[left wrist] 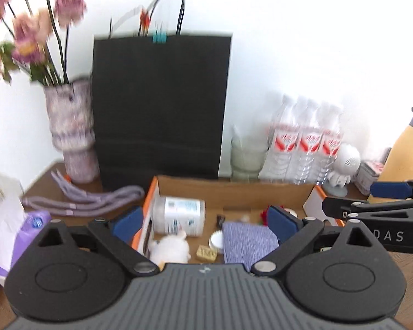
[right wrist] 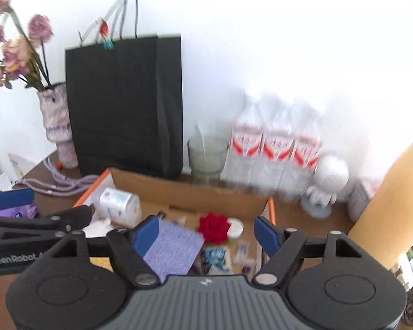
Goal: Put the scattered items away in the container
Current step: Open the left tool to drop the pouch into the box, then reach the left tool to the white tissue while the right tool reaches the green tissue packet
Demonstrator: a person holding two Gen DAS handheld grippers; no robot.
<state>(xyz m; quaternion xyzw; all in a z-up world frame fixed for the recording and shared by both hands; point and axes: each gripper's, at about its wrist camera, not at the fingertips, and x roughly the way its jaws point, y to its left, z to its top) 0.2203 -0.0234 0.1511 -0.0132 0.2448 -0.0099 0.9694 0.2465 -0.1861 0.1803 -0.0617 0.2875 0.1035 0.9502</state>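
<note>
I have both claws over the open brown cardboard box with orange edges (left wrist: 234,189), which sits on the brown wooden table (left wrist: 41,187) in front of the tall black paper bag (left wrist: 159,104). My left gripper (left wrist: 206,221) has its blue pads spread wide with nothing between them. My right gripper (right wrist: 208,232) is also well open and holds nothing.

Inside the box lie a folded lilac knitted cloth (left wrist: 247,240), a white plastic jar on its side with a printed label (left wrist: 180,216), a fluffy white soft toy (left wrist: 169,250), a red fabric flower (right wrist: 214,227) and a round white lid (right wrist: 235,227). The small tan block (left wrist: 206,253) may be a stamp; blur hides it.

A coiled lilac cord (left wrist: 79,202) lies outside the box, left of it on the table.
</note>
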